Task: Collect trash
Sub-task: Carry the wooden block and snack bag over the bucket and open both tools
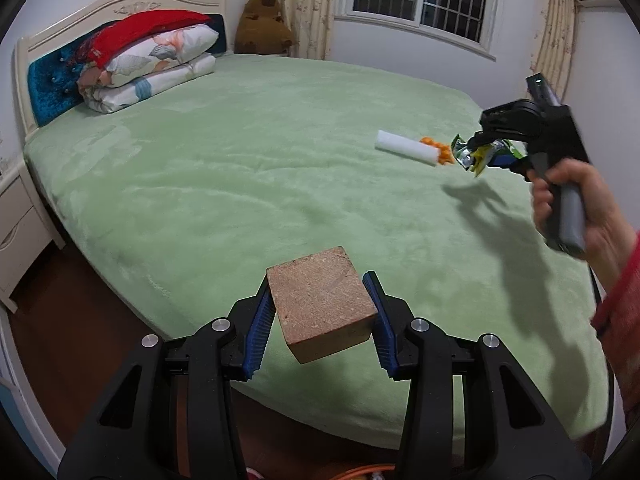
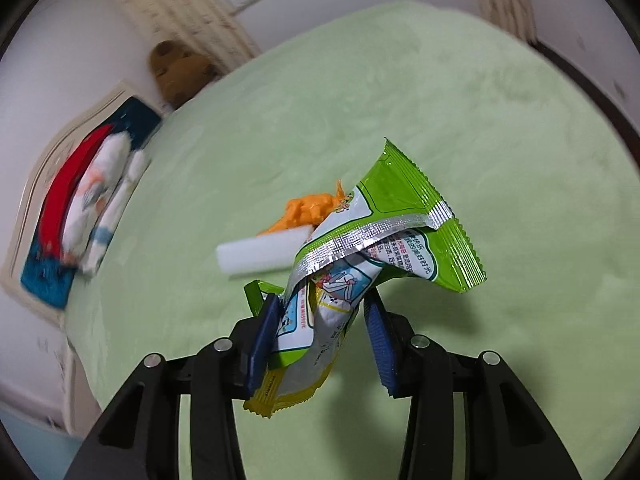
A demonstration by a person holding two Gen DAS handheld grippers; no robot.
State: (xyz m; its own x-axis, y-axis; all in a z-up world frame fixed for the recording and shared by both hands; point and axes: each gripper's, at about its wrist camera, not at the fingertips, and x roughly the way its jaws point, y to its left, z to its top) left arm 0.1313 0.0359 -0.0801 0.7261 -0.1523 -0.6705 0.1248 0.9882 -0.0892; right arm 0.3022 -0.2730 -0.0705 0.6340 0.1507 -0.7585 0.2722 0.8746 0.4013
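My left gripper [image 1: 322,292] is shut on a brown wooden block [image 1: 320,302] and holds it above the near edge of the green bed [image 1: 248,168]. My right gripper [image 2: 322,300] is shut on crumpled green and yellow snack wrappers [image 2: 384,236] and holds them above the bed; it also shows at the right of the left wrist view [image 1: 478,152], with the wrappers [image 1: 480,156] in it. A white foam piece [image 1: 406,147] [image 2: 260,254] and an orange scrap [image 1: 440,152] [image 2: 312,208] lie on the bed beyond the right gripper.
Folded quilts and a red pillow [image 1: 148,60] are stacked at the headboard [image 1: 48,80]. A brown plush toy [image 1: 264,26] sits in the far corner. A white nightstand [image 1: 16,232] stands left of the bed. Dark wood floor [image 1: 80,320] lies below.
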